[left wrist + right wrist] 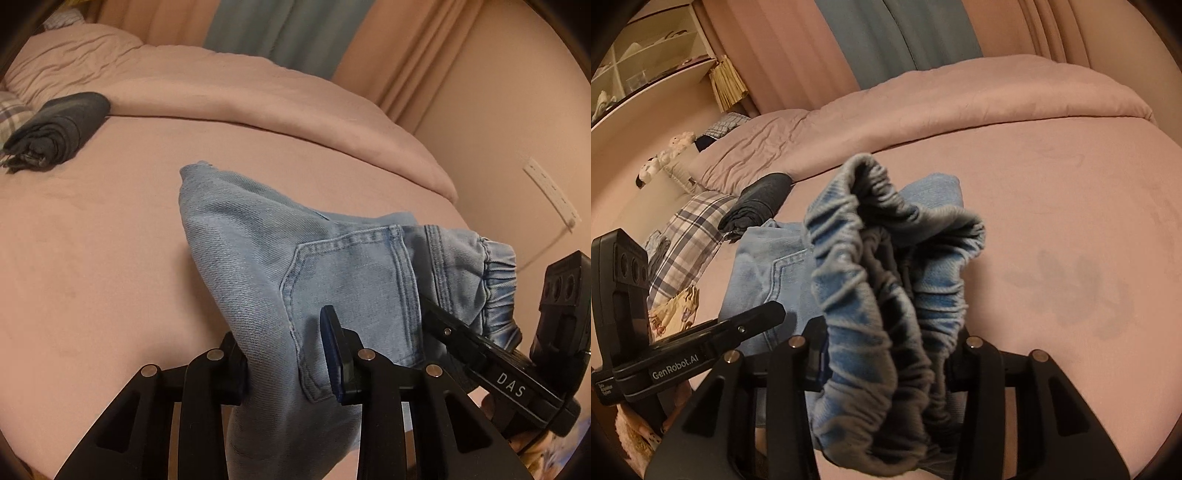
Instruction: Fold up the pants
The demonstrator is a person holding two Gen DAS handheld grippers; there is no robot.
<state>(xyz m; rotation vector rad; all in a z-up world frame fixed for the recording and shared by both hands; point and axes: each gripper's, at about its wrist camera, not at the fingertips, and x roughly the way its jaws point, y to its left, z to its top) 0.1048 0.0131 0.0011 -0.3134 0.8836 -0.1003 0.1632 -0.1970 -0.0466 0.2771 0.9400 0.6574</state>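
Light blue denim pants (258, 251) with a back pocket (351, 273) hang lifted over the pink bed (92, 258). My left gripper (286, 363) is shut on the denim near the pocket's lower edge, cloth bunched between its fingers. In the right wrist view my right gripper (890, 354) is shut on the gathered elastic waistband (857, 258), which bulges up between the fingers and hides the pads. The right gripper's black body (491, 362) shows at the right of the left wrist view, and the left gripper's finger (753, 317) shows at the left of the right wrist view.
A folded dark garment (62, 129) lies at the bed's far left, next to a plaid pillow (690, 229). A rolled pink duvet (277, 99) runs along the far side. A wall with a socket (550, 192) stands right; shelves (646, 66) stand left.
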